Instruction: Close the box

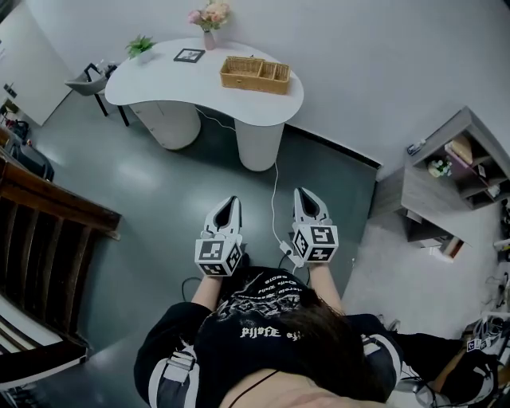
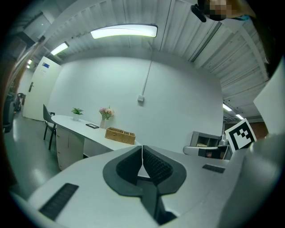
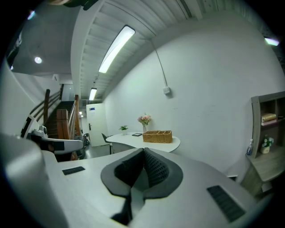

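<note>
The left claw (image 1: 229, 201) and right claw (image 1: 307, 194) are closed and empty at the frame's centre. A wicker box (image 1: 255, 74) sits on the white desk (image 1: 159, 80), upper centre.

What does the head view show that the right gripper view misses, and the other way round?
Only the head view shows the person's black shirt and the white cable across the floor. Only the right gripper view shows the ceiling lamp and the white door. Both show the right gripper, its fingers together, the white table with the basket and the flowers, and the grey shelf.
</note>
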A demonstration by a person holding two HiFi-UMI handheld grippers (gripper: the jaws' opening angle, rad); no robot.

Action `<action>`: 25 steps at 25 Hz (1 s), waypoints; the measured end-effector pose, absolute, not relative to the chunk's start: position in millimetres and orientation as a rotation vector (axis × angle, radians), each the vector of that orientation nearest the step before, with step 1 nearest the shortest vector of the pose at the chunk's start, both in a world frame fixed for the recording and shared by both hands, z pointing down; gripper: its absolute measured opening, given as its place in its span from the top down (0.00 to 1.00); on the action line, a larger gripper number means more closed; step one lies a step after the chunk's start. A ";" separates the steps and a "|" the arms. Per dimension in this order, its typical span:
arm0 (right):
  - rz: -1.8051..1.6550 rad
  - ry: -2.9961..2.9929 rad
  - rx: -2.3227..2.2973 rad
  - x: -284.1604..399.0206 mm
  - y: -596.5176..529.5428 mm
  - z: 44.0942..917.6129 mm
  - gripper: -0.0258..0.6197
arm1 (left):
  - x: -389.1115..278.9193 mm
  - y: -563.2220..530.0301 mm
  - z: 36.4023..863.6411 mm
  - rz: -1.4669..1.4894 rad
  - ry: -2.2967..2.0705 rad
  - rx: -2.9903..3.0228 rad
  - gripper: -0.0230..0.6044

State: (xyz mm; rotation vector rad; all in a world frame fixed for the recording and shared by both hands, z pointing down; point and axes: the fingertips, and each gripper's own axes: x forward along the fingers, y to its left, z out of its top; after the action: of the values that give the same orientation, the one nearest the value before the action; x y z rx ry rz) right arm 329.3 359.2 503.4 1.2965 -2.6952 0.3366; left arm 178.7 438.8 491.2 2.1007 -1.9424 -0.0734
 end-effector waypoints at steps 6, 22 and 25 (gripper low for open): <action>0.311 -2.683 1.353 296.8 317.8 494.2 0.92 | 138.5 393.1 489.5 -0.091 -1.910 2.122 0.92; 0.323 -2.643 1.416 183.0 245.2 502.4 0.92 | 33.9 299.7 500.1 -0.032 -1.782 2.239 0.92; 0.315 -2.618 1.416 171.3 243.6 504.3 0.92 | 21.4 292.5 503.0 -0.039 -1.763 2.235 0.92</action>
State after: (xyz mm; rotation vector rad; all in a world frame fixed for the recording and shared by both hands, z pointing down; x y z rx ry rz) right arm 171.3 243.6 504.3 1.4156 -2.6178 0.3151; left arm 21.4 292.5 503.0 2.2350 -1.7629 -0.0385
